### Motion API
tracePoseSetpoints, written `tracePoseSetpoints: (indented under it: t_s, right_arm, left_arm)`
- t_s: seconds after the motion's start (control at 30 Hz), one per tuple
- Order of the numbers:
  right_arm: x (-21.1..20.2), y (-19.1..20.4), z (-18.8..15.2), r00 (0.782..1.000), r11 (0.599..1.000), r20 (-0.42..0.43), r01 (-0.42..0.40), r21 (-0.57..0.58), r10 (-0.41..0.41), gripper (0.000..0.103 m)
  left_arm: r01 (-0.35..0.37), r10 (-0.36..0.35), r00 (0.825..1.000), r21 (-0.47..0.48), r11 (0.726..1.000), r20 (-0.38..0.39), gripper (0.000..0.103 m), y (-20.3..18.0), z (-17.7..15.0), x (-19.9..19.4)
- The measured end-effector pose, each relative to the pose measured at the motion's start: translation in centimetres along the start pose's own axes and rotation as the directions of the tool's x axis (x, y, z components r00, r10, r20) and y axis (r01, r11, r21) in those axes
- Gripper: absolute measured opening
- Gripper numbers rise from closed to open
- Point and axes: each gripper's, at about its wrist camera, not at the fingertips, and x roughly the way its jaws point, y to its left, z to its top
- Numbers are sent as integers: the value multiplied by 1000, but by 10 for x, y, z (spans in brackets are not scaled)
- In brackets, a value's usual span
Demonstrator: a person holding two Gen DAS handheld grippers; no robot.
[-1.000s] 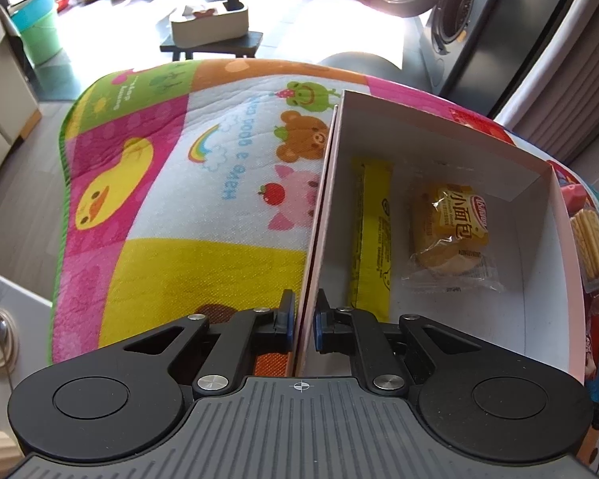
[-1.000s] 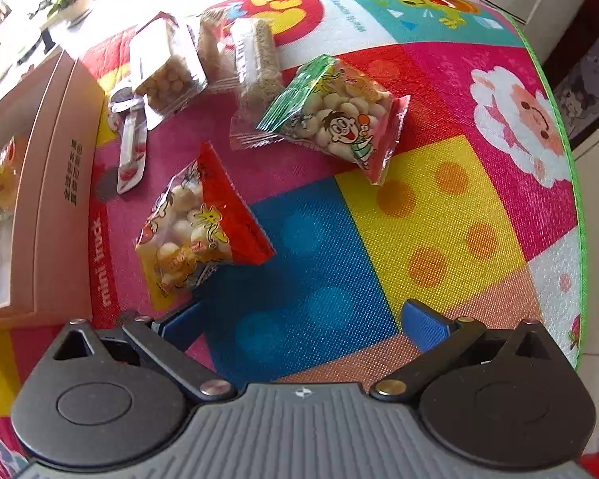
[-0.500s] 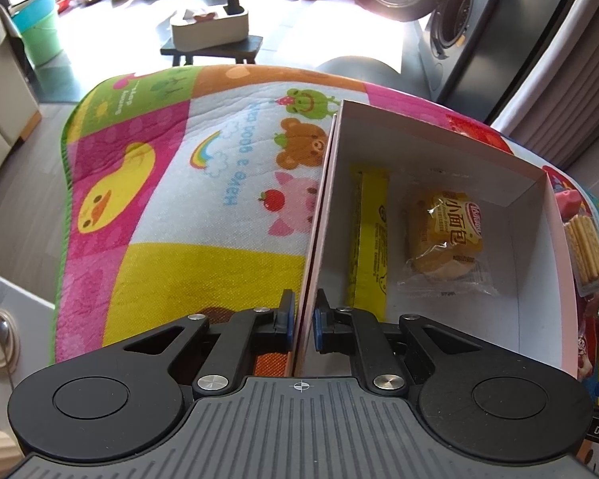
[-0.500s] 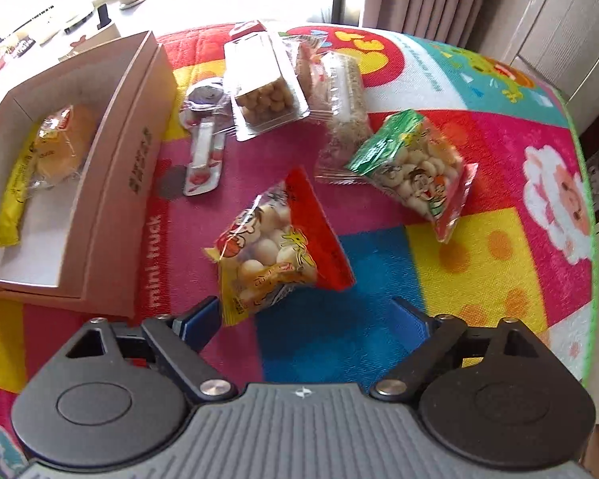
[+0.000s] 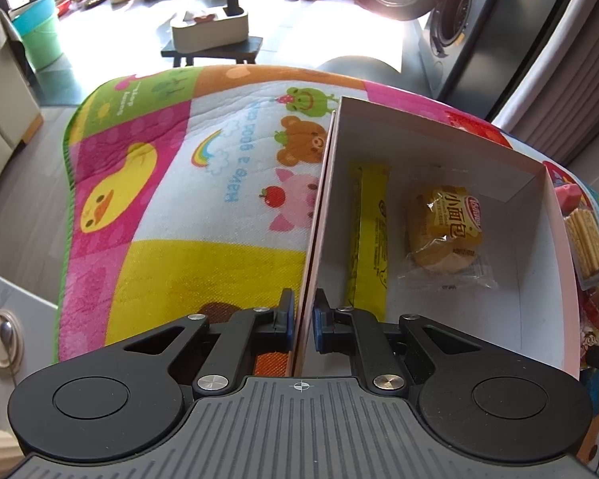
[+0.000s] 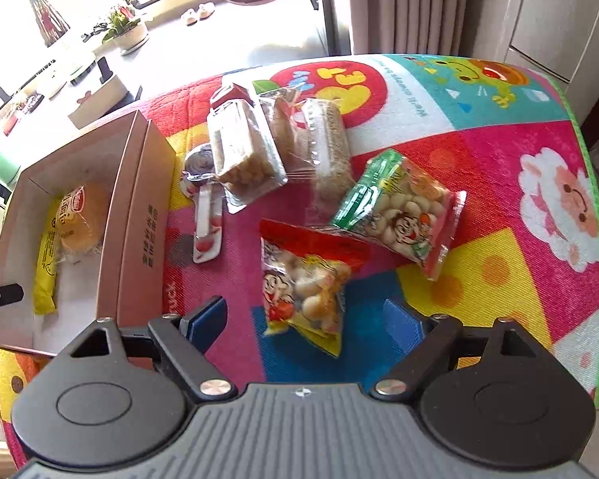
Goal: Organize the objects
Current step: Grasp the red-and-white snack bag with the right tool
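Box wall pinched (pads' contact hidden), left tool.

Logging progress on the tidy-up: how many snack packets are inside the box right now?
2. A long yellow packet lies along the box wall that the left gripper clamps; a wrapped bun sits beside it. Nothing else shows inside.

Matt cardboard box; woven, textured cloth mat; glossy, crinkly plastic snack bags ahead of the claw.
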Motion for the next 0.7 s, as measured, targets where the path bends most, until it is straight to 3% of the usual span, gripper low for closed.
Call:
tracePoseSetpoints:
  t_s: [0.07, 0.27, 0.4, 0.7]
  right_arm:
    - [12, 7, 5, 1000, 1000, 0, 14, 0, -14, 83]
    - [20, 19, 7, 999, 998, -28, 45, -42, -46, 48]
    - [9, 23, 0, 998, 995, -23, 59, -82, -62, 46]
    - [-35, 43, -28, 994, 990, -90, 47, -133, -60, 45]
  left_arm:
    - [-10, 10, 1000, 23, 1000, 4, 11, -3, -1, -1]
    - [-12, 11, 1000, 64, 998, 19, 10, -5, -3, -1]
    - [0, -3, 999, 85, 996, 37, 9, -4, -4, -6]
    - [42, -41, 999, 93, 995, -9, 9, 2, -2, -5]
